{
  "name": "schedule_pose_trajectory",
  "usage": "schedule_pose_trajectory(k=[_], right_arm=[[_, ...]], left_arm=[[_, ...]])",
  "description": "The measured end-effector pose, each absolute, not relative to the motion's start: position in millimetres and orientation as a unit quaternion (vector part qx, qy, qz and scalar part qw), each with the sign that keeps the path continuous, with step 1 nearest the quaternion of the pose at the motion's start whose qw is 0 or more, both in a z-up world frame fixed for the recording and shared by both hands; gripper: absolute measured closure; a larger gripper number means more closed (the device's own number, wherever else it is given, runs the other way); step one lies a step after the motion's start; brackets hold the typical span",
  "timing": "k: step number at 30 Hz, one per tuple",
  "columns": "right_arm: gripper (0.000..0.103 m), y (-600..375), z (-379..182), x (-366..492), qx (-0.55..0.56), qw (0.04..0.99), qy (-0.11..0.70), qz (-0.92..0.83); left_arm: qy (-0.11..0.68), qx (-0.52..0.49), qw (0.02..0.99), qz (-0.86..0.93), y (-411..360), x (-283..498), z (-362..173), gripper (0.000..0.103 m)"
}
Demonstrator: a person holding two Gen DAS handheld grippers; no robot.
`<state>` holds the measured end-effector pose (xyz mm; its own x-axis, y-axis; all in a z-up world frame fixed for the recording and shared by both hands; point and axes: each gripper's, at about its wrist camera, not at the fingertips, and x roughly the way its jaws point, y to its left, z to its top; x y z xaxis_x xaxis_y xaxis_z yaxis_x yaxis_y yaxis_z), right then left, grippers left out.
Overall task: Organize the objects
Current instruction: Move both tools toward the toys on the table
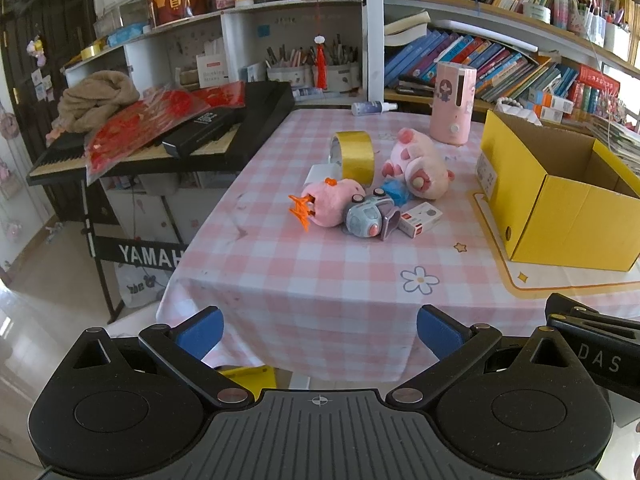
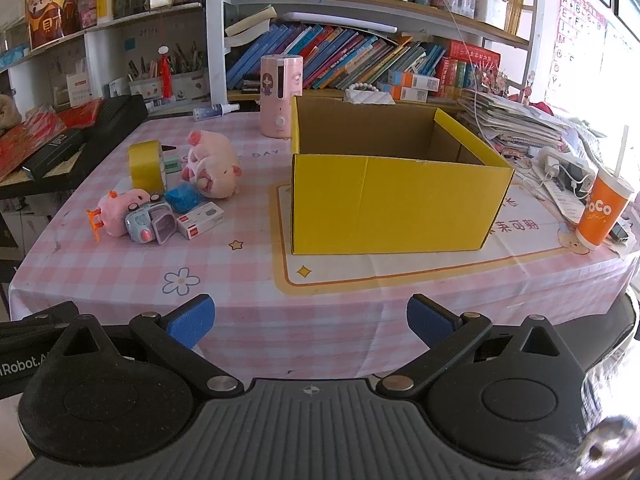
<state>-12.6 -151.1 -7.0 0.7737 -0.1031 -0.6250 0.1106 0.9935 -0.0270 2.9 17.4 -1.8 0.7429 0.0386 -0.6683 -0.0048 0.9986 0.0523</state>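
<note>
I found both sets of fingers spread wide and empty: left gripper (image 1: 319,330) and right gripper (image 2: 311,318) hung short of the table's near edge. Beyond them, the toy cluster (image 1: 360,192) lay left of the yellow box (image 2: 396,184), which stood open-topped and apparently empty, presumably to receive it. Nothing was sorted yet.

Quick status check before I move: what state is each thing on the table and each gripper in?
Left gripper: open, holding nothing.
Right gripper: open, holding nothing.
Yellow box: open-topped, upright.
Gold tape roll: on edge.
Plush pig: lying on side.
Orange cup: upright, lidded.
</note>
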Motion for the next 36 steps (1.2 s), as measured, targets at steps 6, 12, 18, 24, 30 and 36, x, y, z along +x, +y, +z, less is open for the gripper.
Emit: schedule_pose_trajectory(k=[6, 12, 18, 24, 30, 36], right_arm=[[0.0, -150.2, -7.2, -9.9, 0.004, 0.941, 0.333, -0.056], [0.0, -147.3, -6.8, -7.7, 0.002, 0.941, 0.333, -0.055], [0.0, -144.7, -6.0, -6.3, 0.0, 0.942, 0.332, -0.053], [0.0, -143.0, -5.9, -6.5, -0.002, 0.942, 0.331, -0.053], [0.0, -142.6, -5.7, -6.5, -0.001, 0.942, 0.331, -0.053], [0.0, -139.8, -5.0, -9.0, -0.003, 0.943, 0.329, -0.049]], left_arm=[[0.359, 0.022, 0.933, 0.013, 17.8, 3.8, -1.6, 0.0], [0.359, 0.022, 0.933, 0.015, 17.9, 3.9, -1.3, 0.0], [0.36, 0.004, 0.931, 0.062, 18.3, 4.1, -0.9, 0.0], [0.36, 0.001, 0.931, 0.063, 20.2, 3.8, -0.3, 0.0], [0.36, 0.0, 0.931, 0.064, 21.5, 3.5, 0.0, 0.0], [0.358, -0.002, 0.931, 0.066, 28.4, 1.8, 1.7, 0.0]])
